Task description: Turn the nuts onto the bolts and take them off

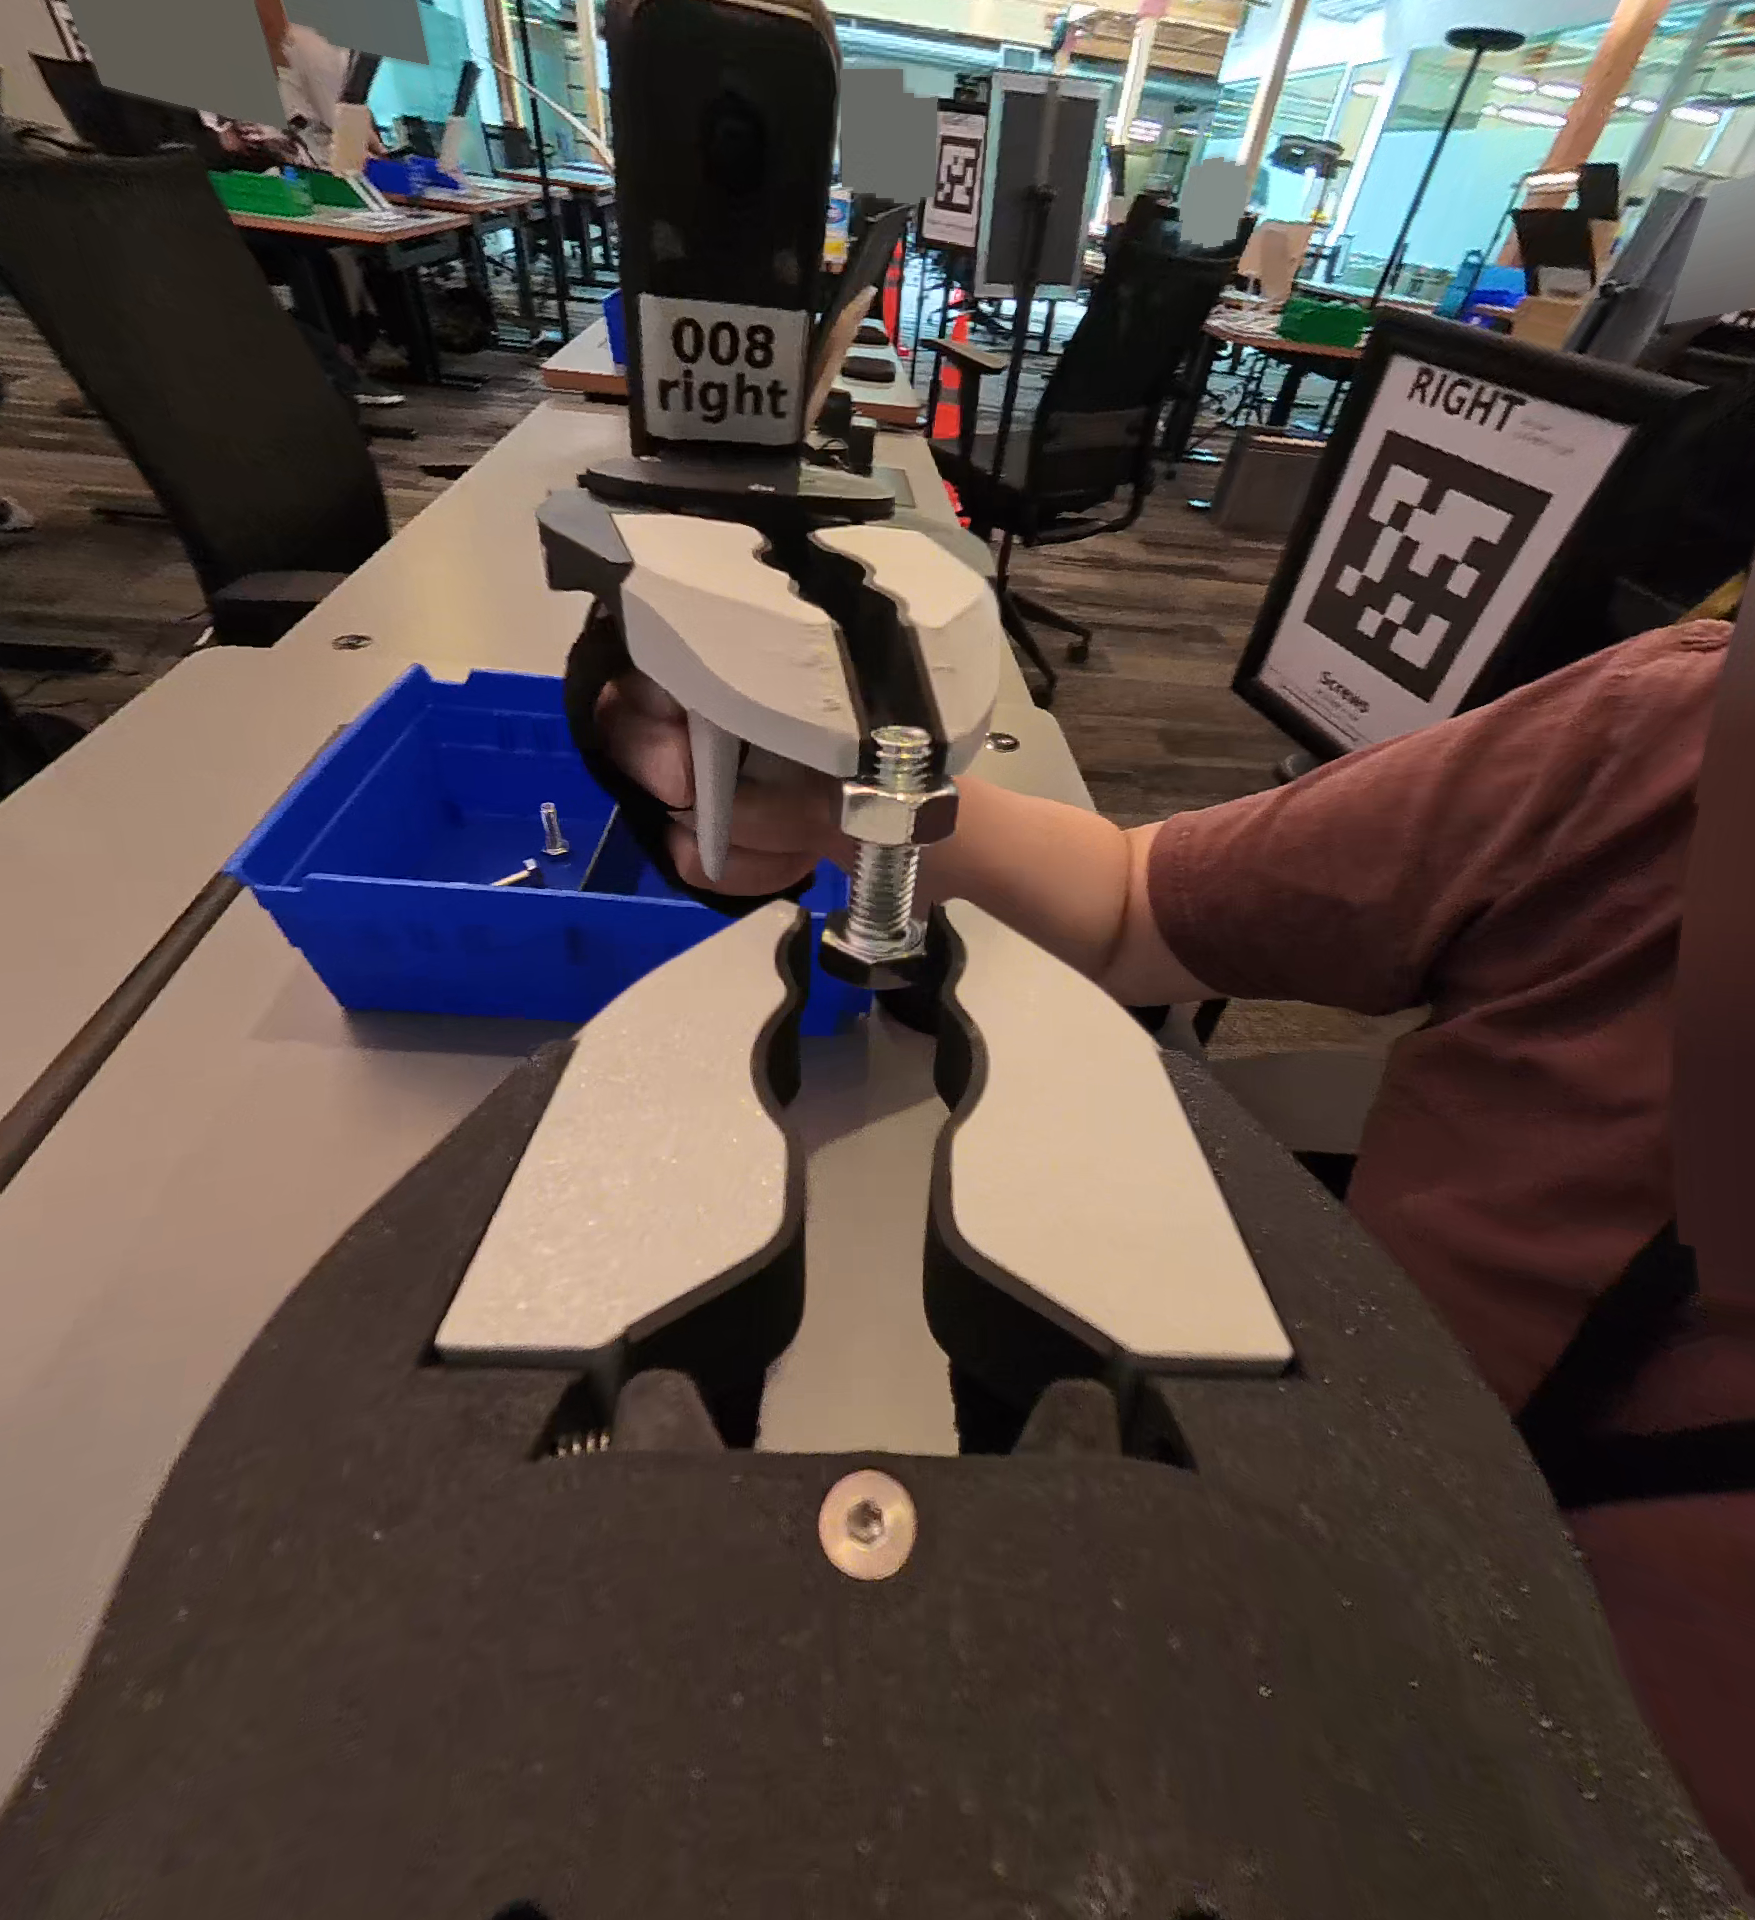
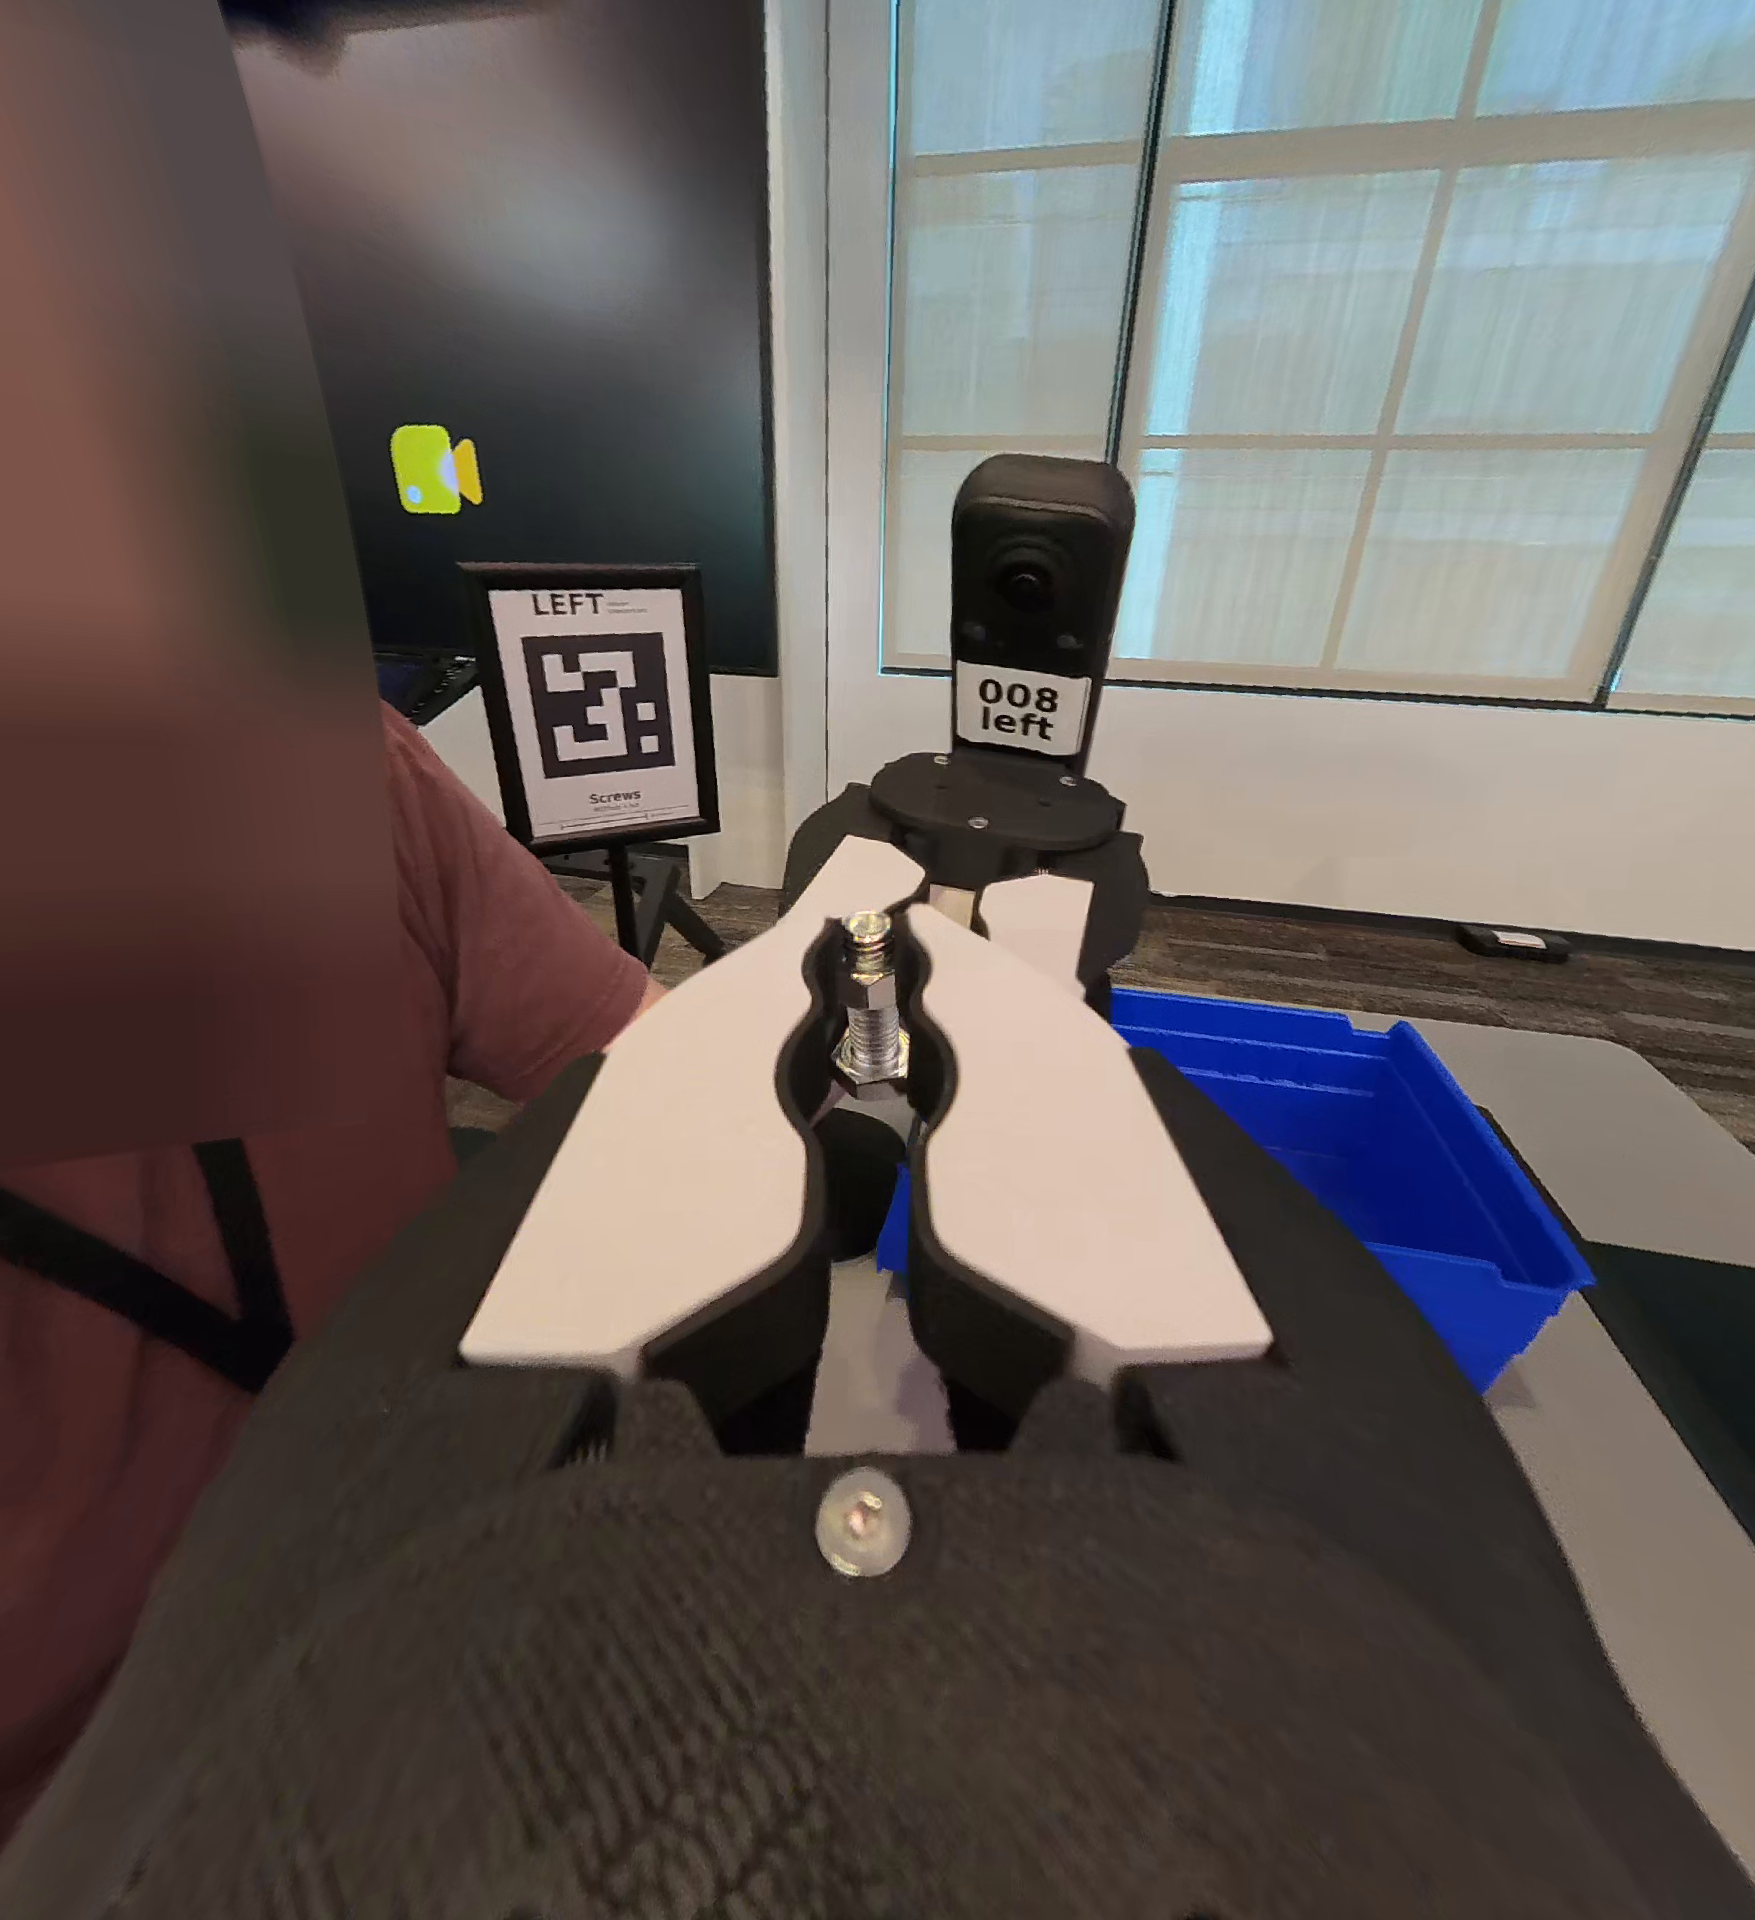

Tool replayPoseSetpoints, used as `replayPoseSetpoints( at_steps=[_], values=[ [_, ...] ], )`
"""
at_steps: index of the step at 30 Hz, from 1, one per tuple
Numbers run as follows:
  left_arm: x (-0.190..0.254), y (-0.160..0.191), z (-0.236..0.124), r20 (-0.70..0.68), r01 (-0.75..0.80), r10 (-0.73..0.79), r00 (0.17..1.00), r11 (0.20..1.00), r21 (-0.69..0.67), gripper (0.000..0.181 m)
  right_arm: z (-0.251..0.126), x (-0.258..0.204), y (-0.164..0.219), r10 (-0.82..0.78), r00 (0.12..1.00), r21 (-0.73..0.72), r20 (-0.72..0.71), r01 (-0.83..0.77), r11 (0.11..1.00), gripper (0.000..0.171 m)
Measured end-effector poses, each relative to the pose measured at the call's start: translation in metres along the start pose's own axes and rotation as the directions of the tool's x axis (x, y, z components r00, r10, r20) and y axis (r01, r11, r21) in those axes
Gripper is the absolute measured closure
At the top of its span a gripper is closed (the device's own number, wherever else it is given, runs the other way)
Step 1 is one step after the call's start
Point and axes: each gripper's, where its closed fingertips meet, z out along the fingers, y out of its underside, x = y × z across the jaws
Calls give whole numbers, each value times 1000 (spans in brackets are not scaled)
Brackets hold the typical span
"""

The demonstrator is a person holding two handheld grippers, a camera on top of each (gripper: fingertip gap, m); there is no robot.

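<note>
A silver bolt (image 1: 878, 883) stands upright between my two grippers, with a hex nut (image 1: 899, 812) threaded high on it. My left gripper (image 1: 873, 927) is shut on the bolt's head at the bottom. My right gripper (image 1: 902, 729) comes from the far side, and its tips close on the threaded end just above the nut. In the right wrist view the bolt (image 2: 868, 1034) and nut (image 2: 865, 985) show through the gap of my right gripper (image 2: 865, 920). The left gripper's tips are hidden there.
A blue bin (image 1: 457, 940) sits on the grey table (image 1: 125, 1143) just left of the grippers and holds two loose bolts (image 1: 551, 831). It also shows in the right wrist view (image 2: 1372, 1174). A person's arm (image 1: 1372, 831) reaches in from the right. Marker signs (image 1: 1424, 540) and office chairs (image 1: 177, 364) stand behind. The grippers' ends are close to 4 centimetres from one another.
</note>
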Motion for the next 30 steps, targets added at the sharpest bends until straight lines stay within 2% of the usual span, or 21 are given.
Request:
replayPoseSetpoints(
  at_steps=[5, 14, 15, 17, 23, 25, 30],
  values=[
    [6, 3, 4, -24, -27, 26, 999, 999, -24, 160, 1, -4, 1, -4, 1000, -4, 24, 4, 1000, 161],
    [0, 7, 8, 39, -74, 76, 996, 996, -53, 163, -1, 0, 0, 32, 999, 16, 27, -32, 999, 161],
    [-2, 6, 8, 51, -69, 72, 996, 996, -53, 163, -2, 3, -1, 33, 999, 21, 11, -34, 999, 159],
    [-7, 5, 6, 81, -56, 60, 995, 997, -50, 163, -4, 11, -4, 29, 998, 32, -53, -27, 999, 133],
    [-35, 5, -2, 277, -59, 76, 958, 996, -69, 163, -13, 35, 1, -44, 949, -117, -311, 8, 993, 130],
    [-40, 2, -3, 322, -67, 83, 943, 996, -61, 163, -11, 42, 2, -43, 922, -122, -385, -5, 993, 130],
    [-40, -1, -3, 362, -93, 107, 926, 994, -55, 163, -2, 41, 5, -27, 918, -119, -396, -22, 993, 131]
  ],
)
